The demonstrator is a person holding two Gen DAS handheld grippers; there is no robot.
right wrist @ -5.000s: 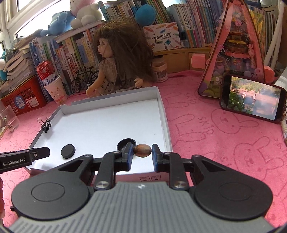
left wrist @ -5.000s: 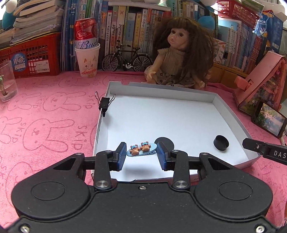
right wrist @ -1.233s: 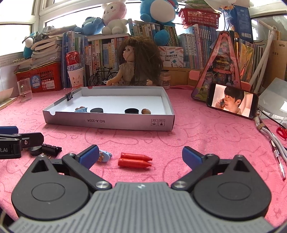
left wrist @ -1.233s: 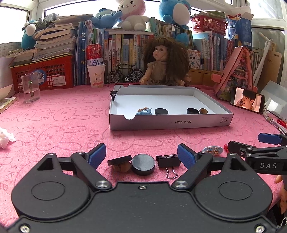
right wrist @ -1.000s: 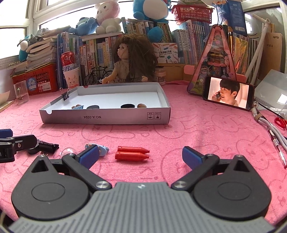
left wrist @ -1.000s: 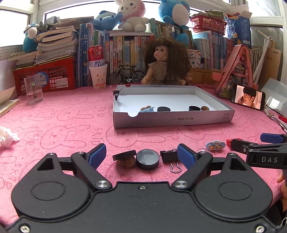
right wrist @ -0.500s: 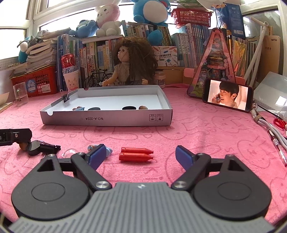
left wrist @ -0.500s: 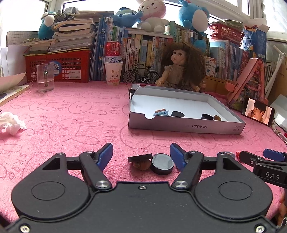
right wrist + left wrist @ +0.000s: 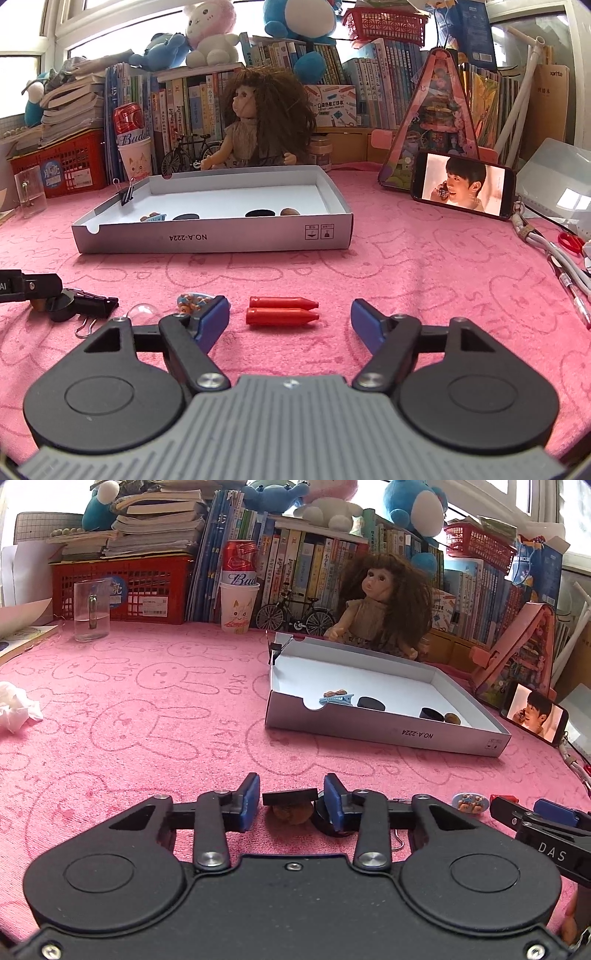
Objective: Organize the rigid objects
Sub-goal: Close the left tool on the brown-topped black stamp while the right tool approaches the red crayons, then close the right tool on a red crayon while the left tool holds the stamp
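My left gripper [image 9: 290,801] is low over the pink cloth with its jaws closing. Between its blue pads sit a flat black piece [image 9: 290,796] and, under it, a brown nut [image 9: 290,812]; a thin gap still shows at the left pad. A black disc [image 9: 327,825] lies partly behind the right finger. My right gripper [image 9: 290,323] is open and closing, and two red crayons [image 9: 280,310] lie side by side just ahead of the gap, untouched. The white cardboard box [image 9: 384,734] [image 9: 214,240] holds a blue hair clip, black discs and a nut.
A bear hair clip [image 9: 194,299], a clear dome [image 9: 142,310] and a binder clip [image 9: 92,304] lie left of the crayons. A doll [image 9: 262,122] sits behind the box. A phone [image 9: 461,184] stands at the right, near cables and a pen [image 9: 569,291]. A glass [image 9: 91,611] and a tissue [image 9: 16,709] are at the left.
The left jaws have drawn in from wide to close around the black piece and nut, leaving the disc and binder clip outside. The right jaws have narrowed a little toward the crayons.
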